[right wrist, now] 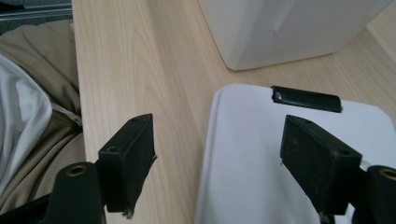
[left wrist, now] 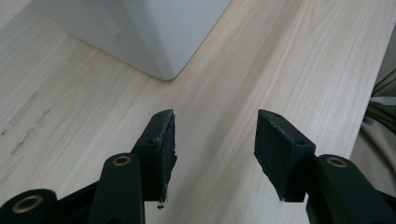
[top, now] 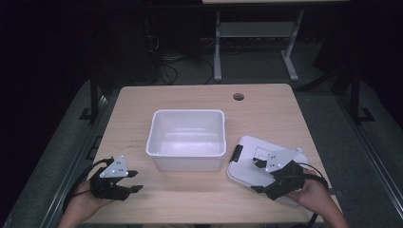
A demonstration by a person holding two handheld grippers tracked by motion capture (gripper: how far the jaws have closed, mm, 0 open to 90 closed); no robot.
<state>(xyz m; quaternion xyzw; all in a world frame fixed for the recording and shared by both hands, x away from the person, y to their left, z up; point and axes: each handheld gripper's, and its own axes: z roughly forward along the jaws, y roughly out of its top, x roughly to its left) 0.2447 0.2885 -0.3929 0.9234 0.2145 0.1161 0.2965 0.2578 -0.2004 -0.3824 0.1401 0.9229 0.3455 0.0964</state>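
Left gripper hovered with jaws apart, nothing between them — beside the white bin. Right gripper gaped astride the lid edge — not clamped.

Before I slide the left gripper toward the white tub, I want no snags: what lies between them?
Bare wood: in the left gripper view, tabletop runs from the left gripper to the white tub.

We count one open white rectangular plastic bin, ahead of the left jaws. One flat white plastic lid with one black latch lies under and between the right jaws. One pale wooden table carries everything.
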